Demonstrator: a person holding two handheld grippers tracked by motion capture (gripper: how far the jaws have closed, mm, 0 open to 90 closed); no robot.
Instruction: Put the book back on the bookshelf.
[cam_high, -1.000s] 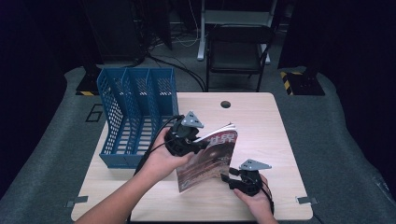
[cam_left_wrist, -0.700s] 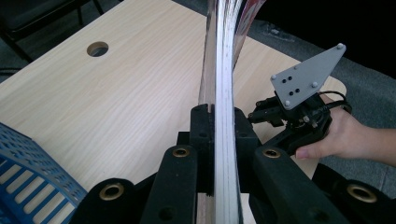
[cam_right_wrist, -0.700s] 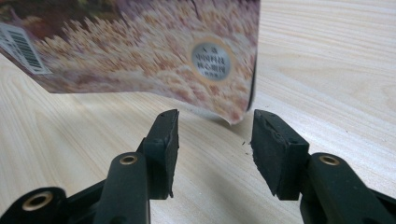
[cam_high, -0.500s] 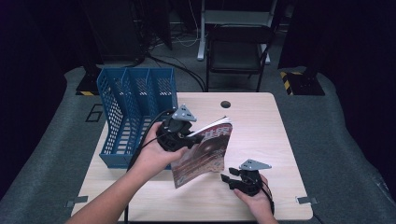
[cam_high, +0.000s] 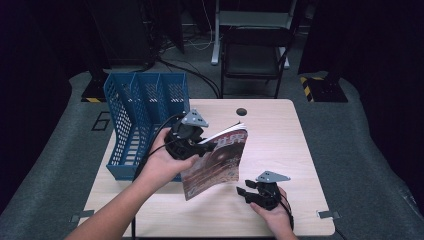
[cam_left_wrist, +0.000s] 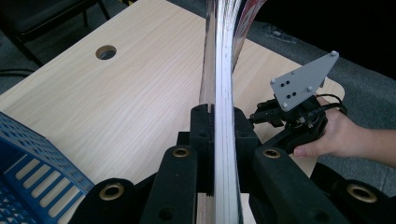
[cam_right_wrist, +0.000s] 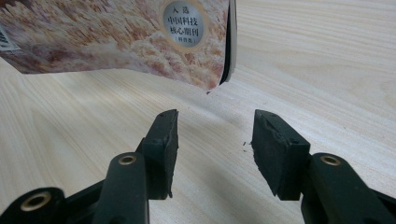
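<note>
The desk (cam_high: 280, 150) is a pale wood top with a round cable hole near its far edge. On its left side stands a blue file rack (cam_high: 142, 120) with three open slots, their openings facing up and toward the person.

Just right of the rack, the magazine (cam_high: 215, 162) is held clear of the desk, tilted, its upper edge toward the far side and its lower corner hanging toward the person. The left gripper (cam_high: 187, 142) has its fingers closed on the magazine's edge; in the left gripper view the page block runs straight up between the two black fingers (cam_left_wrist: 201, 135), clamped on both faces.

The right gripper (cam_high: 252, 192) rests low on the desk near the person's edge, its fingers (cam_right_wrist: 161, 144) spread apart and holding nothing. In the right gripper view the magazine's lower corner (cam_right_wrist: 219, 79) hangs just above and ahead of the open gap, apart from both fingers.

The rack lies immediately left of the held magazine, so the left hand is plainly the nearer one. Slotting it would likely call for turning the magazine's long axis in line with a slot.
</note>
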